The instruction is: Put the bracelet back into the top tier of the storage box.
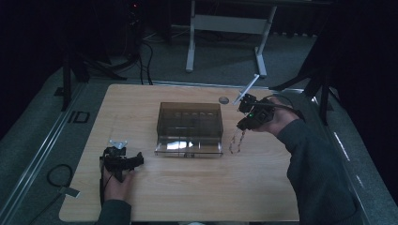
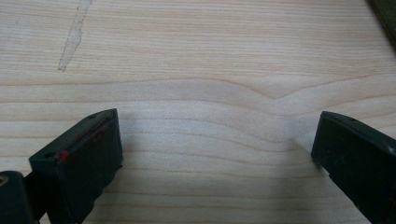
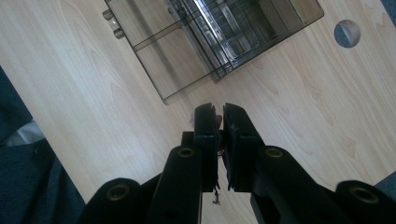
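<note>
A smoky clear plastic box (image 1: 190, 119) stands mid-table, its clear front part (image 1: 187, 146) lying flat on the wood toward me. To its right, my right gripper (image 1: 247, 116) hangs above the table, shut on a thin pale chain (image 1: 237, 140) that dangles in a loop down to the wood. In the right gripper view the jaws of the right gripper (image 3: 219, 114) stand pressed together with a sliver of the chain (image 3: 217, 120) between them, and the box (image 3: 210, 37) lies ahead. My left gripper (image 1: 133, 161) rests near the table's front left. The left gripper (image 2: 217, 126) is open over bare wood.
A round cable hole (image 1: 224, 100) sits in the tabletop behind the box, also seen in the right gripper view (image 3: 347, 32). A white desk frame (image 1: 190, 42) stands on the floor beyond the table. A cable (image 1: 58, 176) lies off the left edge.
</note>
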Demonstrator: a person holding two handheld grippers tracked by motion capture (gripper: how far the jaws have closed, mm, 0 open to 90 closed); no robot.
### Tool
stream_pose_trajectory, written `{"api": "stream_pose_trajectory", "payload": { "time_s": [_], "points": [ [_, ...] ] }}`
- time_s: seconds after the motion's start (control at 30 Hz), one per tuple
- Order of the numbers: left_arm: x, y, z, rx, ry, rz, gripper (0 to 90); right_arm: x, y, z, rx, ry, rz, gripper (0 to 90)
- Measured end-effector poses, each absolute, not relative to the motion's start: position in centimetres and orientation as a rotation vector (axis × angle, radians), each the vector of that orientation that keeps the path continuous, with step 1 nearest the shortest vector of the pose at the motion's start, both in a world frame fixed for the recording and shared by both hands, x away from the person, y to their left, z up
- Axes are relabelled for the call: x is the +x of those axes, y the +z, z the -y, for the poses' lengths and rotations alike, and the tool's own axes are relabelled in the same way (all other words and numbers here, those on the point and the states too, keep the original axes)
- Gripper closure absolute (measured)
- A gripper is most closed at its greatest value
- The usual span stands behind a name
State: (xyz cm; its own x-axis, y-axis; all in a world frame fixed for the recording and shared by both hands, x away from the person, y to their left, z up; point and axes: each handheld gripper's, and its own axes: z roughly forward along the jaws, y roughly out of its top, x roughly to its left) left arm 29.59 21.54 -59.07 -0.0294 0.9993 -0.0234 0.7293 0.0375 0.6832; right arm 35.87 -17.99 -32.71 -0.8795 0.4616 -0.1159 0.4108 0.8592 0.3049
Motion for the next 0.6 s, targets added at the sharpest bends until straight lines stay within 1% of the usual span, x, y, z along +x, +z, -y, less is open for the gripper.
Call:
{"api": "stream_pose_trajectory", "payload": {
  "time_s": [0.6],
  "points": [
    [29.6,-59.1,-21.5,1.743,0.693,-1.811,1.8,35.7,-30.9,17.6,0.659,0.427,-2.83,84.6]
  ]
}}
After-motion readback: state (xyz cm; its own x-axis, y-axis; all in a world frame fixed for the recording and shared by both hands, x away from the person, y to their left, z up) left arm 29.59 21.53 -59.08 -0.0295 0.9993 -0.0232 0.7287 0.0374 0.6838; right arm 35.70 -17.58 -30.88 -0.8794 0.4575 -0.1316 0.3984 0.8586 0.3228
